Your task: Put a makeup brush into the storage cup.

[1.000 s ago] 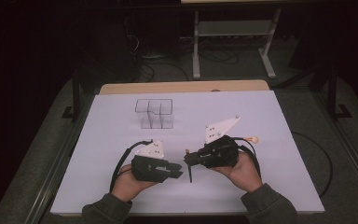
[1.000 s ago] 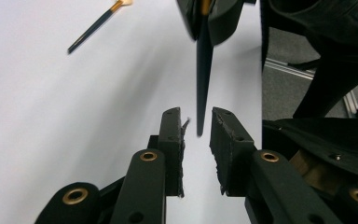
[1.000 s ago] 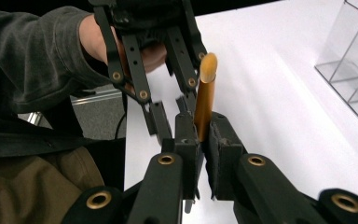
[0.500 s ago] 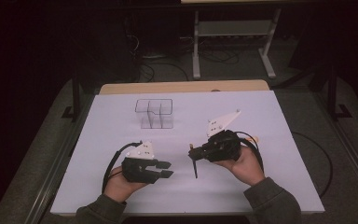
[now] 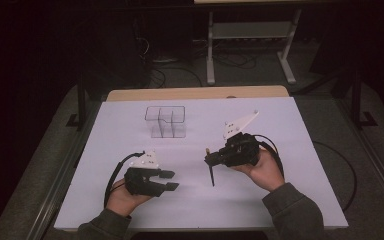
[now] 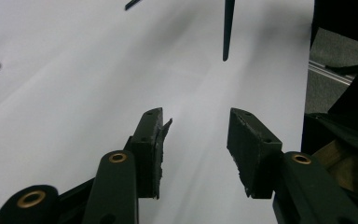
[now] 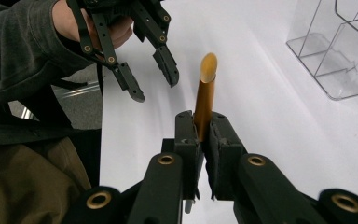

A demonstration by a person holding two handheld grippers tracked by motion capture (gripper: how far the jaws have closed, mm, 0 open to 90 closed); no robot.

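Standing well beyond both grippers, clear organizer (image 5: 165, 121) on white table (image 5: 280, 200)

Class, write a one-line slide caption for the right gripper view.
Right gripper clamps a gold pen; open left gripper nearby.

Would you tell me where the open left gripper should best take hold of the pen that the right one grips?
Probably the dark lower half of the pen, approached from its left side by the left gripper. The right gripper clamps the gold upper part, and the dark end hangs free above the table.
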